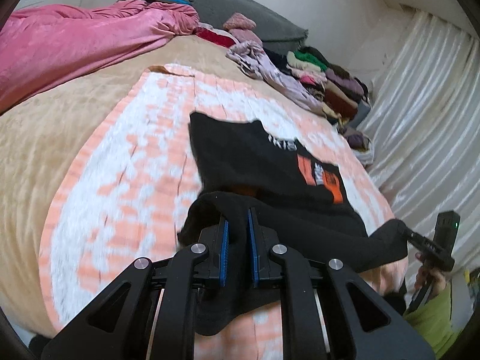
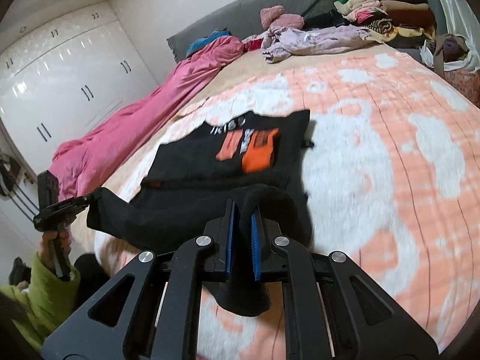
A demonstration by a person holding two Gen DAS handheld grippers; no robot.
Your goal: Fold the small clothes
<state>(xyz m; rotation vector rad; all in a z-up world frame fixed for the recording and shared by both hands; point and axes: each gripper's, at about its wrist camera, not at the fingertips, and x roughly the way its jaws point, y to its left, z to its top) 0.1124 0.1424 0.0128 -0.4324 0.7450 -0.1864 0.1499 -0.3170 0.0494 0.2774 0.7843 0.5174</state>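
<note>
Left gripper clamped on near hem of black T-shirt, blue pads pinching the fabric. Right gripper likewise closed on the same hem at the other corner, cloth bunched between its pads. Hem lifted off the peach-and-white blanket; rest of shirt flat on it, orange print facing up. Pink duvet along far side of bed, pile of folded clothes by the grey headboard. Green sleeve visible behind left gripper's handle.
</note>
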